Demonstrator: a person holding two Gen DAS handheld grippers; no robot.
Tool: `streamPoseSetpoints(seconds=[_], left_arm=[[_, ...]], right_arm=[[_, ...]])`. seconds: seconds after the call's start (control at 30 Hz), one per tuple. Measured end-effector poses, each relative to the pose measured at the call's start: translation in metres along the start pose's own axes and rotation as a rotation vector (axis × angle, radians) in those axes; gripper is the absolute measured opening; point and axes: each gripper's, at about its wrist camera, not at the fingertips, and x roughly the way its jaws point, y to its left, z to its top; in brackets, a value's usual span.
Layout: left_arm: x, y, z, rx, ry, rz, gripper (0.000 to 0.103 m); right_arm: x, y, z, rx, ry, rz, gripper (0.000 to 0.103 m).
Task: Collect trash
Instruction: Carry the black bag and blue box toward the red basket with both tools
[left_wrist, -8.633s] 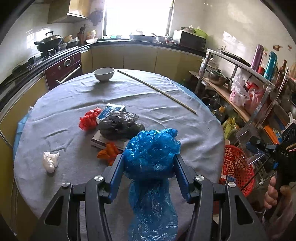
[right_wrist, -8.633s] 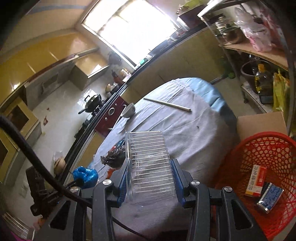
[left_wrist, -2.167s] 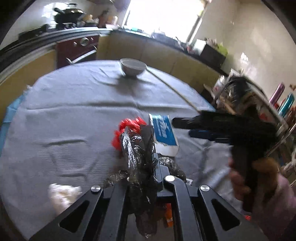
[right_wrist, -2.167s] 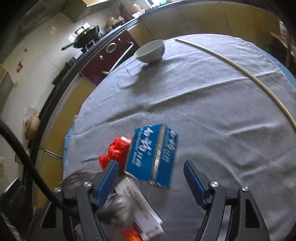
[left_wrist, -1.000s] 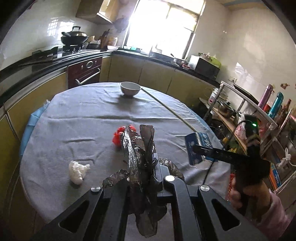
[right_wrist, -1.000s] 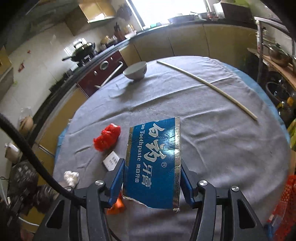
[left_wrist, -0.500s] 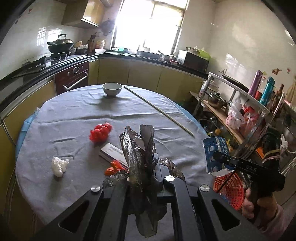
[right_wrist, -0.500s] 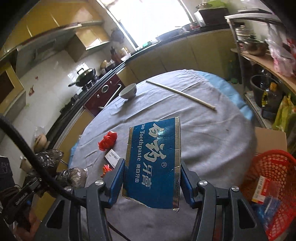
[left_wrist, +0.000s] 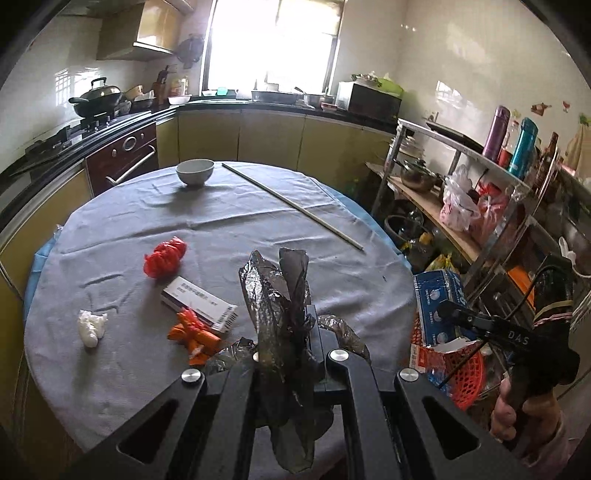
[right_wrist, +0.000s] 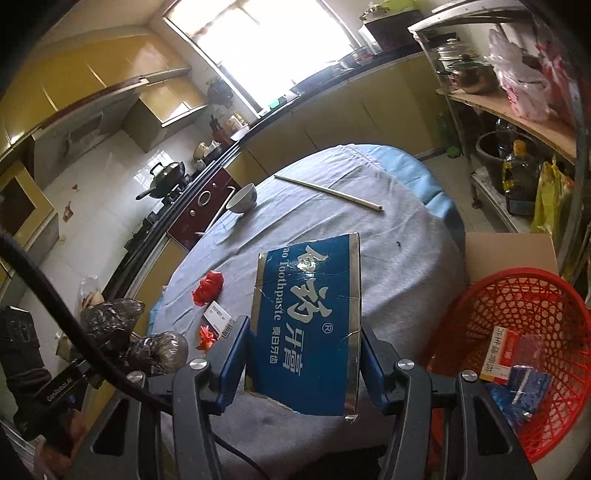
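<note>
A: Nearest first: what does each tool hold?

B: The left gripper (left_wrist: 291, 332) is clenched on a crumpled black plastic bag (left_wrist: 284, 306), which sticks up above the fingers and hangs down below them, over the near rim of the round table (left_wrist: 258, 206). The right gripper (right_wrist: 304, 347) grips a flattened blue toothpaste box (right_wrist: 308, 325) between its blue pads (right_wrist: 231, 354), held up over the table's right edge.

A: And the bin?

B: The red mesh basket (right_wrist: 524, 295) sits low, just beside that right edge, with a cardboard box (right_wrist: 509, 251) behind it. A few packets already lie inside. In the left view the toothpaste box is right above the basket's rim.

A: What lies on the cloth beyond?

B: Near the front, an orange wrapper (left_wrist: 194, 332) touching a white carton (left_wrist: 199, 299); left of them, close to the rim, a white tissue wad (left_wrist: 90, 326). Further in, a red crumpled bag (left_wrist: 164, 256). The middle of the grey cloth is bare past that.

A: Far side?

B: A long pale stick (left_wrist: 291, 205) runs diagonally toward the right edge, and a white bowl (left_wrist: 195, 171) stands near the far rim. A metal rack (left_wrist: 480, 177) crowds the right side, beyond the basket.
</note>
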Motion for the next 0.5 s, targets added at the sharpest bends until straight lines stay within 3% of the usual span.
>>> streamPoseSetpoints(seconds=[0.5], left_arm=[[0.029, -0.059, -0.008, 0.111, 0.086, -0.041, 0.004]], right_arm=[[-0.026, -0.074, -0.011, 0.133, -0.014, -0.001, 0.059]])
